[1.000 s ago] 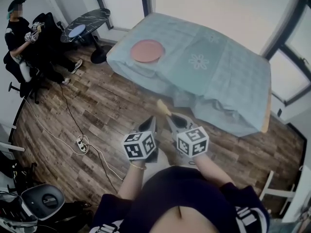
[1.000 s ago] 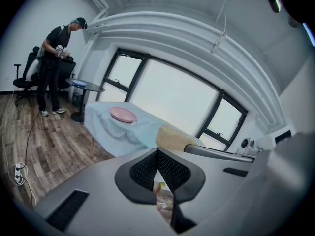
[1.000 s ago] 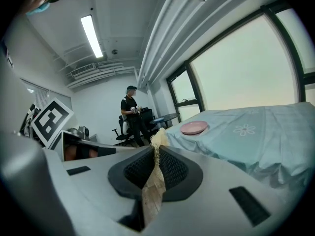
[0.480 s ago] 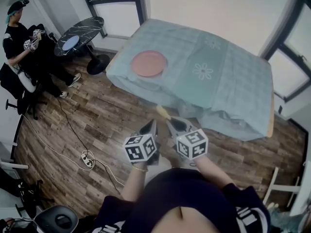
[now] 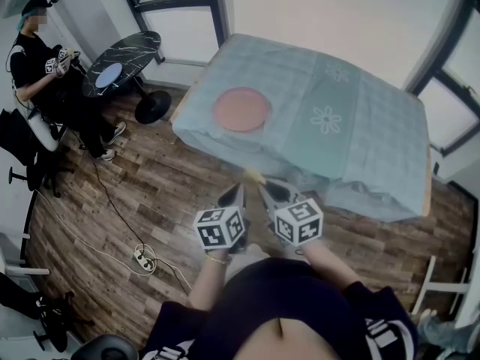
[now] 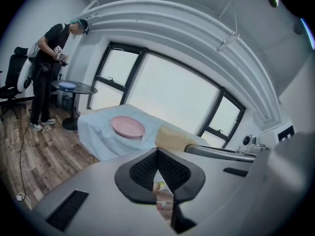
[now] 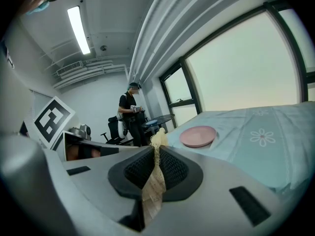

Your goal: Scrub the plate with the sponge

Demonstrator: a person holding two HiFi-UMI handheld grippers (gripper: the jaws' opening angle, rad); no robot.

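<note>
Yellow sponge (image 7: pixel 153 183), squeezed thin and frayed at its top, stands clamped between the closed jaws of the right gripper (image 7: pixel 157 149). We see it fill the narrow slit between the black mesh pads and poke out past their tips. The left gripper (image 6: pixel 158 154) holds nothing, its jaws pressed together.

From the head view, we find both grippers side by side in the lower middle of the frame, near each other but apart, pointing up the frame toward the table (image 5: pixel 375 163). Each carries its cube with square markers, the left one (image 5: pixel 219 227) and the right one (image 5: pixel 298 221), above the wearer's dark shirt. The sponge's tip shows just below the table's near edge.

The pink plate (image 5: pixel 241 109) lies flat on the pale blue cloth (image 5: pixel 300 73) that covers the table, in the upper middle of the frame, toward the table's left end and well apart from both grippers. A white flower print (image 5: pixel 327 120) sits on the cloth to the plate's right.

Wood plank floor (image 5: pixel 120 193) spreads across the left of the frame, with a power strip (image 5: pixel 145 259) and its cable lying on it. At upper left, a person in dark clothes (image 5: pixel 45 66) is beside a small round dark table (image 5: pixel 131 47).
</note>
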